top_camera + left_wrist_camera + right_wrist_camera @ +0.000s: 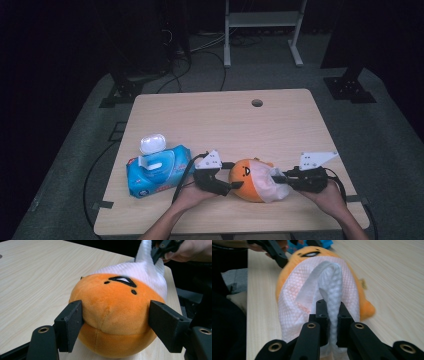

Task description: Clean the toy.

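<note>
Wood table (280,125), orange plush (243,176), wipe (267,182) pinched

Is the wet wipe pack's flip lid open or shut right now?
Open. On the blue wet wipe pack, the white flip lid stands raised off the pack's far edge, leaving its white dispensing opening uncovered.

A fuzzy orange plush toy (112,315) wears a dimpled white wipe (294,315) on the matt, pale wood-grain counter (210,120).

My left gripper (225,180) grips wide near the table's front edge; my right gripper (281,178) pinches tight.
</note>
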Demonstrator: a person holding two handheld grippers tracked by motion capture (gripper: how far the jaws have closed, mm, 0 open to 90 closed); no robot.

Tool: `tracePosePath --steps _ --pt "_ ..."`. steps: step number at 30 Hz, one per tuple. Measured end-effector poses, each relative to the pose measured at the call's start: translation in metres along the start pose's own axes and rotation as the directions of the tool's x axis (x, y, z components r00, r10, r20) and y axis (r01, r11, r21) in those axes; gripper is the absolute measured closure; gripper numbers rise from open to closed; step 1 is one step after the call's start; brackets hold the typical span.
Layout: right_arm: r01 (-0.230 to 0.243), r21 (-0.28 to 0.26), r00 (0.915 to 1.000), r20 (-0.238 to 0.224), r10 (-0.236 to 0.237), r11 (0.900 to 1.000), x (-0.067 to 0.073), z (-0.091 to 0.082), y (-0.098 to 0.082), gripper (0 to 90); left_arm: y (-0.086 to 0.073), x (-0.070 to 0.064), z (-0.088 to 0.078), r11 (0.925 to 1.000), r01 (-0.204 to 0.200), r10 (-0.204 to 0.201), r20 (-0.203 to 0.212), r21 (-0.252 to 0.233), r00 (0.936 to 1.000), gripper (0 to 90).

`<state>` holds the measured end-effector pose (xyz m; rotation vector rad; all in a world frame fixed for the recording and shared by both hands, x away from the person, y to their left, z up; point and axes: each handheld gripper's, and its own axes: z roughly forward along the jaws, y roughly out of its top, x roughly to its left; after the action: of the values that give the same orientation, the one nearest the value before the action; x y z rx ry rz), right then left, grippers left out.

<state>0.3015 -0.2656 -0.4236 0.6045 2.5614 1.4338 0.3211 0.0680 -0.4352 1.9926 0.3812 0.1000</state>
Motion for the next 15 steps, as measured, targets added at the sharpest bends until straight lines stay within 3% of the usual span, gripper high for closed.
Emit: tracePosePath --steps 4,7,10,12,15 --pt "-0.022 -0.046 0.9997 -0.012 0.021 0.999 -0.001 -0.003 0.005 83.4 -0.001 0.0 -0.005 0.9995 -0.007 0.007 0.006 -0.032 1.0 22.2" --pt "0.009 -0.071 0.9993 -0.036 -0.012 0.997 0.003 0.004 0.02 83.4 -0.002 0.001 -0.003 0.9995 -0.01 0.01 0.013 -0.03 0.9999 18.2" --pt "0.06 -0.064 0.9967 -0.05 -0.063 0.996 0.009 0.02 0.037 83.3 0.0 0.001 -0.001 0.9995 -0.008 0.008 0.01 -0.031 0.9999 17.4" --pt "0.094 -0.035 0.9946 -0.041 -0.095 0.995 0.013 0.031 0.044 83.3 0.001 -0.002 0.001 0.9994 -0.033 0.033 -0.016 0.007 0.9993 22.5" --pt "0.101 -0.022 0.994 -0.04 -0.102 0.995 0.013 0.036 0.042 83.3 -0.003 -0.002 0.0 0.9994 -0.031 0.031 -0.013 0.013 0.9994 24.6"
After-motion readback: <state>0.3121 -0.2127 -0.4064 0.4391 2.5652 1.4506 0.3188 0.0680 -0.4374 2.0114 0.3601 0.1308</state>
